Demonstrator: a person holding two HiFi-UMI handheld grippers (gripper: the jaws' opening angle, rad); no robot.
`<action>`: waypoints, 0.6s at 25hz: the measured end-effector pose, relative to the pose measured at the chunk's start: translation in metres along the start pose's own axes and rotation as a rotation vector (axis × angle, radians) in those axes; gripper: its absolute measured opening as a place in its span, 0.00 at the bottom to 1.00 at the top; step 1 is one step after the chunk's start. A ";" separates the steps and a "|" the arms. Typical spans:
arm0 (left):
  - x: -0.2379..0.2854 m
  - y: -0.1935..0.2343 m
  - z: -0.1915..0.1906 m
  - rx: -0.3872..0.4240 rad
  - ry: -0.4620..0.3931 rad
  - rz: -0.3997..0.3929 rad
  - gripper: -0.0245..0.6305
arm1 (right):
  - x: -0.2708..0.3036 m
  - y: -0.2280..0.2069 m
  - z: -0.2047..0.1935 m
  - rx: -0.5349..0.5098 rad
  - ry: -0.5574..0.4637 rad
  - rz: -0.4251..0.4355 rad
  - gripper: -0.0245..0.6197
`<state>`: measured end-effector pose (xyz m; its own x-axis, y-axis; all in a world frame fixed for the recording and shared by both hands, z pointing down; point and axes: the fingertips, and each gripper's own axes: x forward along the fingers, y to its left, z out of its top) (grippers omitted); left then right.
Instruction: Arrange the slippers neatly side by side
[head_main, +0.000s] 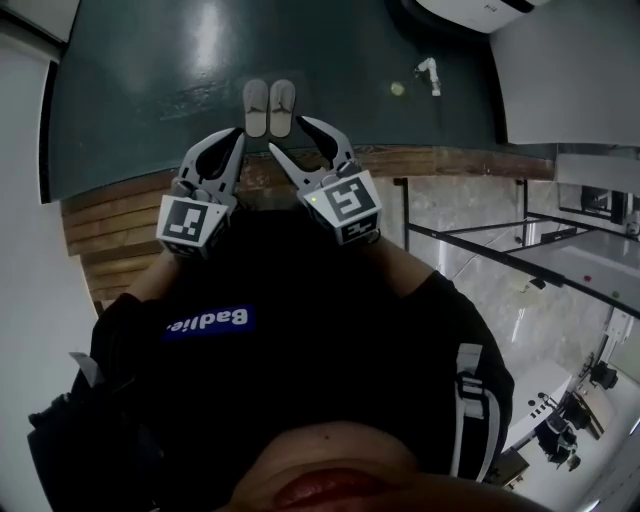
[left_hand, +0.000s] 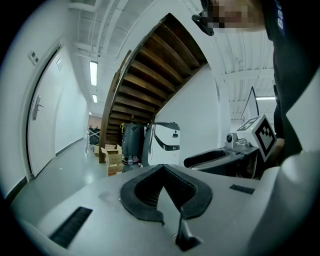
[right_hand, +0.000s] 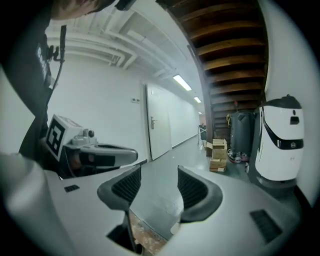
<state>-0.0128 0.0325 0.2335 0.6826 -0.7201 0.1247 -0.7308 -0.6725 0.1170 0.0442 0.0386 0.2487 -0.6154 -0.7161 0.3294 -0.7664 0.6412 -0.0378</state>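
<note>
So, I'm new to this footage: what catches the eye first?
Pale slippers lie side by side on the dark floor, top centre of the head view. Just below them, the left hand-held gripper is shut and the right hand-held gripper open, both empty.

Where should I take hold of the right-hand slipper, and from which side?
Probably its near end, from above on the person's side. The right slipper lies flat on the floor, close beside the left slipper, so its inner edge is blocked; the near end and outer edge are free.
</note>
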 end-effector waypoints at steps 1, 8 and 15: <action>0.002 -0.007 0.003 0.004 -0.007 0.008 0.04 | -0.008 0.000 0.004 0.017 -0.014 0.016 0.39; 0.011 -0.056 0.017 0.047 -0.040 0.043 0.04 | -0.048 0.000 0.016 -0.006 -0.078 0.095 0.34; 0.007 -0.080 0.015 0.036 -0.032 0.079 0.04 | -0.070 -0.004 0.017 0.006 -0.153 0.115 0.07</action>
<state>0.0500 0.0786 0.2103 0.6231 -0.7756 0.1010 -0.7821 -0.6189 0.0727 0.0869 0.0816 0.2095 -0.7194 -0.6720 0.1755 -0.6902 0.7199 -0.0726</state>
